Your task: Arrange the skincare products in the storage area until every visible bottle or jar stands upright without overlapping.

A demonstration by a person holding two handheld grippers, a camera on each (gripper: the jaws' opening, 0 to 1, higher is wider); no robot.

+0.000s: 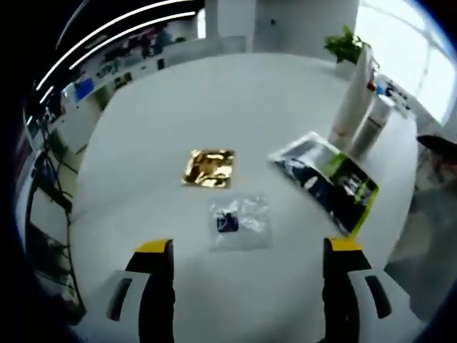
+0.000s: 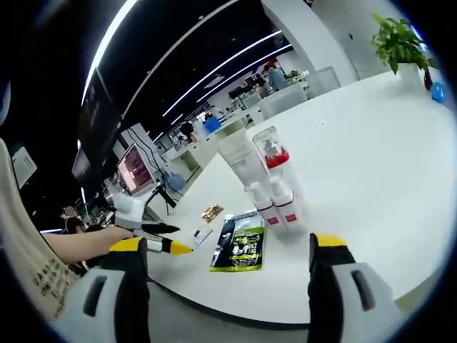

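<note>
Skincare bottles, left gripper view: I see a tall white tube and a shorter silver-grey bottle upright, just beside each other at about 2 o'clock on the white round table.
Left gripper: my jaws are spread wide with nothing between them, black with yellow tips, hovering over the table's near edge.
Sachets: a crinkled gold foil sachet lies flat near centre; a clear plastic one with a dark blue patch lies just beside it toward 6 o'clock.
Dark packet: glossy black and lime green, flat, at 3 o'clock, near the bottles.
Skincare bottles, right gripper view: a clear-capped pump bottle with a red collar, the white tube and two small white bottles with red bands stand upright, clustered at centre.
Right gripper: my jaws are wide apart, gripping nothing.
Other gripper: enters at 9 o'clock, its tips pointing toward the dark packet.
Hand: forearm extended from 9 o'clock, holding that gripper.
</note>
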